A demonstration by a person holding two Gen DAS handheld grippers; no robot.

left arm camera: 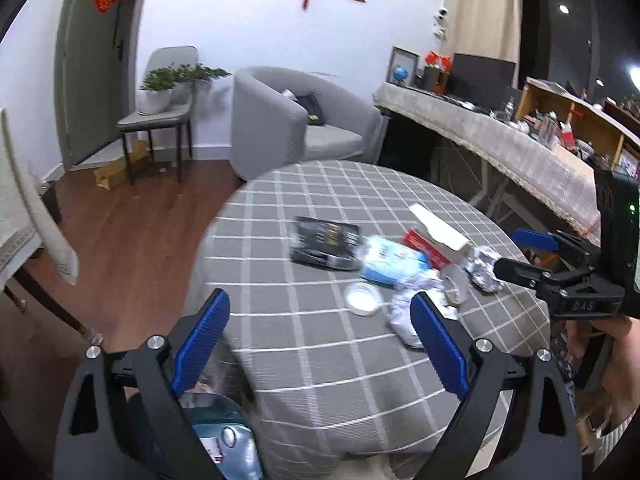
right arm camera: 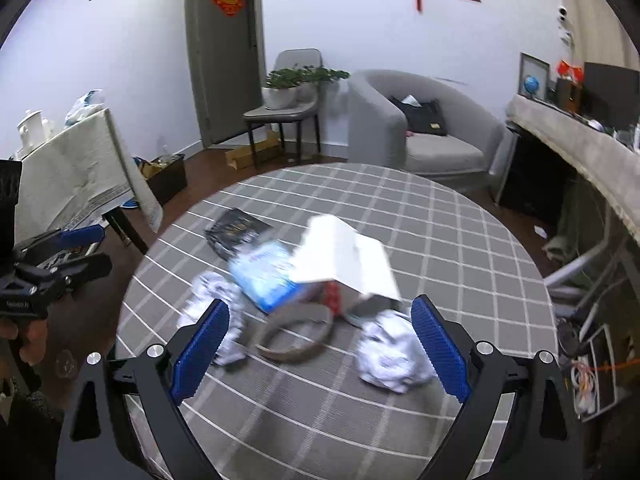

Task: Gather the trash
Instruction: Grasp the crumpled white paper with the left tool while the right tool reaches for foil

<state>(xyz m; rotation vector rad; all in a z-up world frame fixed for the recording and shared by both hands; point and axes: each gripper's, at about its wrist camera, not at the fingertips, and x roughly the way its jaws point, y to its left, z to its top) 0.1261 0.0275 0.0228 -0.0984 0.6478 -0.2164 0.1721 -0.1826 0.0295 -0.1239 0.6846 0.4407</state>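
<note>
Round table (right arm camera: 460,240) under grey white-checked cloth, black packet (right arm camera: 236,232) at ten o'clock, blue-white pack (right arm camera: 266,276) centre, white box (right arm camera: 344,256) beside it, tape ring (right arm camera: 296,336), crumpled paper wads (right arm camera: 392,360) toward six

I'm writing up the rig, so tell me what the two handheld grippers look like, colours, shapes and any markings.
Both match. The left gripper and the right gripper each have black, arm-like fingers with cut-out slots, silver round bolts at the joints, and ribbed blue pads. Seen from the left wrist, the right gripper's black body bears raised lettering too blurred to read and a small green light.
</note>
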